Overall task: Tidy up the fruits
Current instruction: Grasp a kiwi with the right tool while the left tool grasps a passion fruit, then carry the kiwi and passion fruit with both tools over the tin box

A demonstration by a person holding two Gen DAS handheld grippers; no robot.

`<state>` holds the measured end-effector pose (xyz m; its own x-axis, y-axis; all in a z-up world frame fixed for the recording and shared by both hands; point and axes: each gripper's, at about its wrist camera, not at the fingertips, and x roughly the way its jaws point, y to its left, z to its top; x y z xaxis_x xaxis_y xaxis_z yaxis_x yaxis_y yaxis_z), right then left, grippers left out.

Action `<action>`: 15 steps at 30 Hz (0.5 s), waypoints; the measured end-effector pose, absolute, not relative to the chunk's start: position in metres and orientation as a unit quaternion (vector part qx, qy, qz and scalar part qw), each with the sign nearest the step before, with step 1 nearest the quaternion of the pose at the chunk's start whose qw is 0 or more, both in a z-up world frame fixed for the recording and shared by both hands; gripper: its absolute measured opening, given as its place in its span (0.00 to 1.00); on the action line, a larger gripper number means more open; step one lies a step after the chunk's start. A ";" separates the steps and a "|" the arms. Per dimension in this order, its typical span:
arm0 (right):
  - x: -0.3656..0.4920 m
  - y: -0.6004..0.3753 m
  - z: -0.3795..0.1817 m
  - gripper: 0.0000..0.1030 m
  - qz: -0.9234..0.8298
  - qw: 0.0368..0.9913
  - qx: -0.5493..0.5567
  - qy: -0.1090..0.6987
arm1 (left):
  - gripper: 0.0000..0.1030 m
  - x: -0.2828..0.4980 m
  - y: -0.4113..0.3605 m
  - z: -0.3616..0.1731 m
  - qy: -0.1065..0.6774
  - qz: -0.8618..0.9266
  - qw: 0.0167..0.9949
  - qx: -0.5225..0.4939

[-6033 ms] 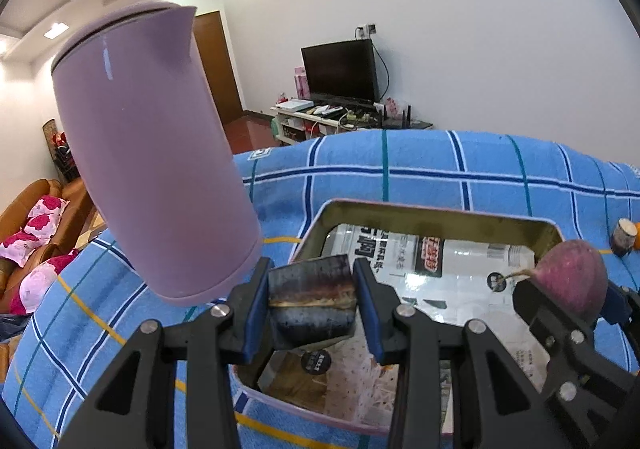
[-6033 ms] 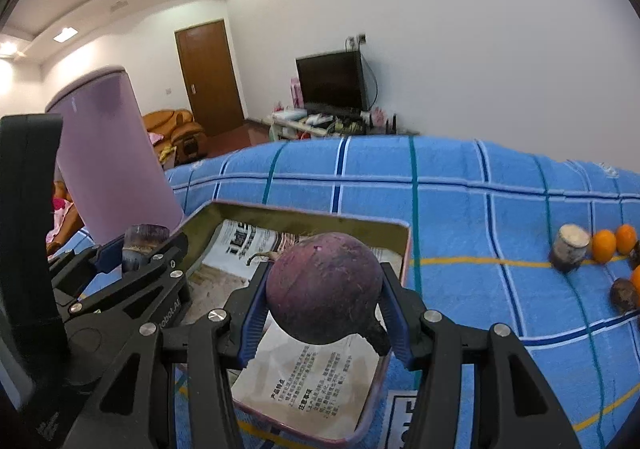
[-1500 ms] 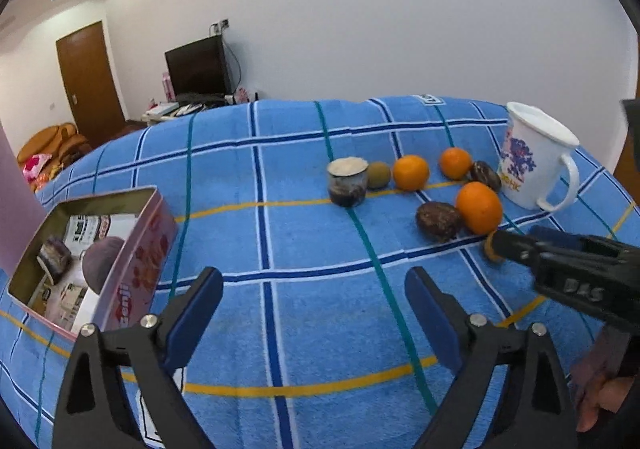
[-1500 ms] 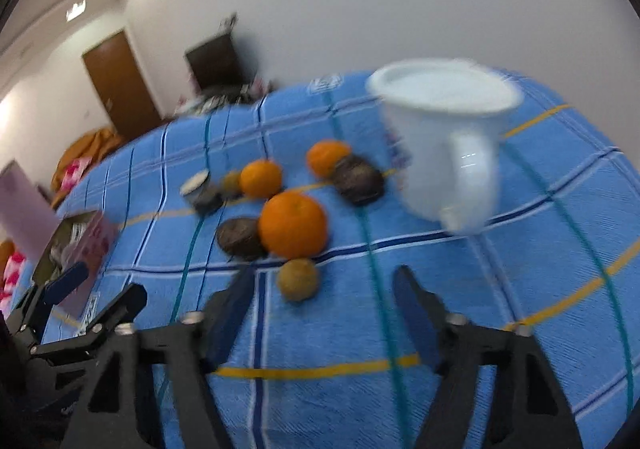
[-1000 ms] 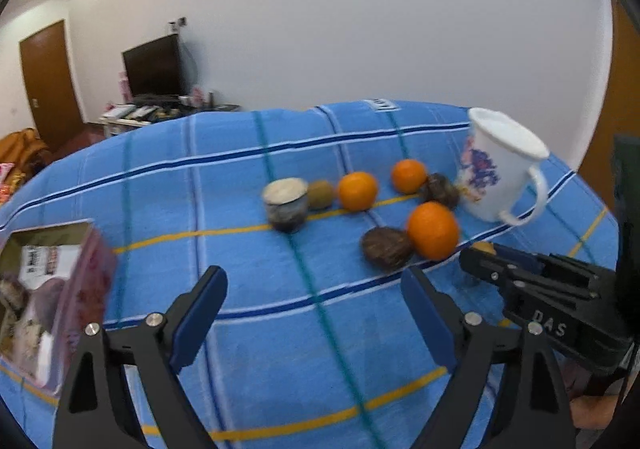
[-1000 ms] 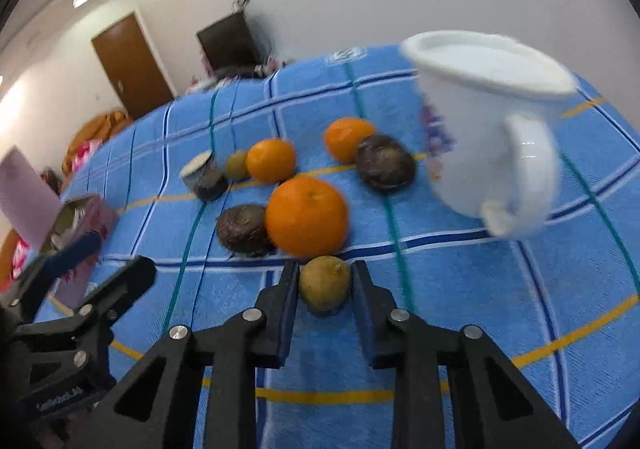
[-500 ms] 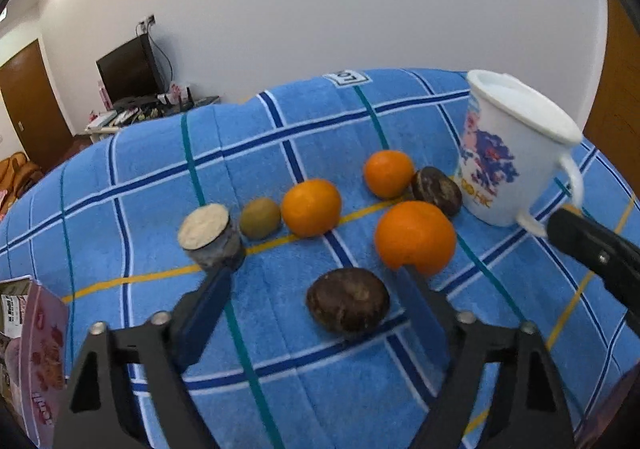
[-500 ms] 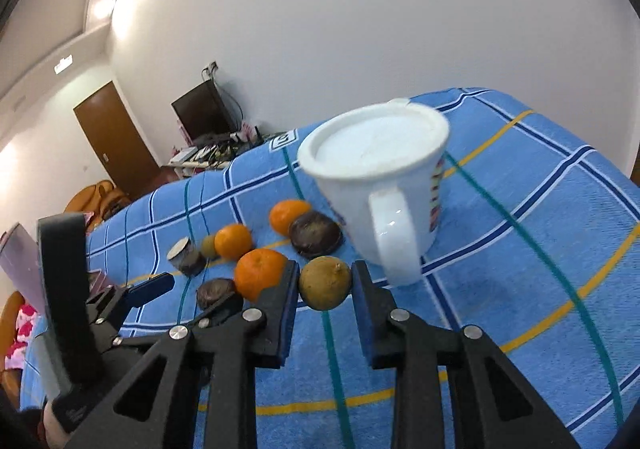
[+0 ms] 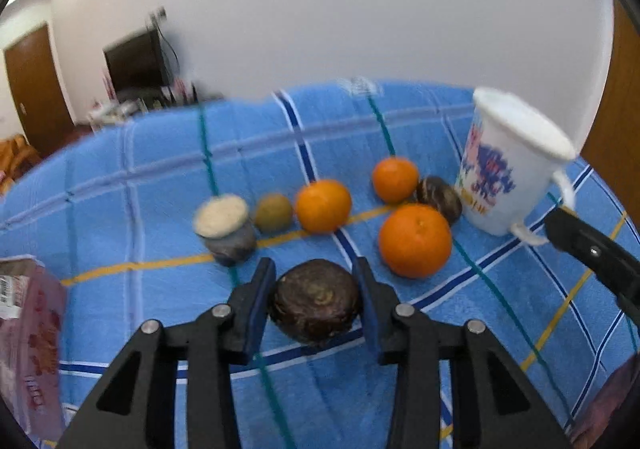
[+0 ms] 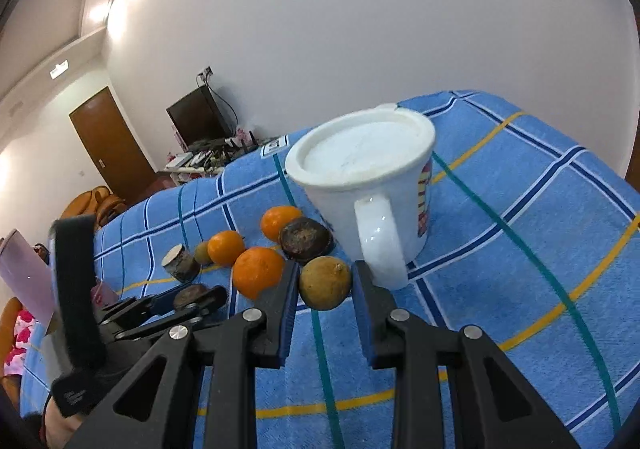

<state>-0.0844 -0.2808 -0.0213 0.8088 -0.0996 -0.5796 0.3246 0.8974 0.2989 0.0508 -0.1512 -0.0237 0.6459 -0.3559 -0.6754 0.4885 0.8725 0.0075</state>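
While on cloth point(image 9: 140, 209), three oranges point(image 9: 415, 240)

Both wrist cameras are looking forward and downward along their fingers, close over the blue checked cloth point(image 9: 160, 209), the left view sitting left of the white mug point(image 9: 508, 165), the right view facing its handle side, both sharing mug and fruit row.

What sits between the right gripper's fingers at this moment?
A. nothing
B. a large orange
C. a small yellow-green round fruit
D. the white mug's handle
C: in the right wrist view the right gripper has both blue pads against a small yellow-green fruit, with the white mug standing just behind it.
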 end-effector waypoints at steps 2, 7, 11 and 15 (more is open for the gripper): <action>-0.085 -0.278 -0.020 0.27 -0.109 0.935 0.190 0.280 | 0.40 0.038 -0.143 -0.018 0.320 -0.218 0.916 0.108; -0.084 -0.259 -0.017 0.27 -0.093 0.948 0.152 0.264 | 0.40 0.019 -0.121 -0.009 0.291 -0.195 0.932 0.094; -0.086 -0.237 -0.011 0.27 -0.081 0.962 0.107 0.238 | 0.40 0.012 -0.097 -0.001 0.270 -0.169 0.944 0.085; -0.090 -0.220 -0.011 0.27 -0.043 0.972 0.088 0.215 | 0.40 0.011 -0.078 -0.002 0.264 -0.159 0.947 0.086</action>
<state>-0.0896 -0.2196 -0.0115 0.9038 -0.0460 -0.4255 0.1214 0.9809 0.1518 0.0108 -0.0782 -0.0019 0.8104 -0.2556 -0.5272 0.3467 0.9346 0.0798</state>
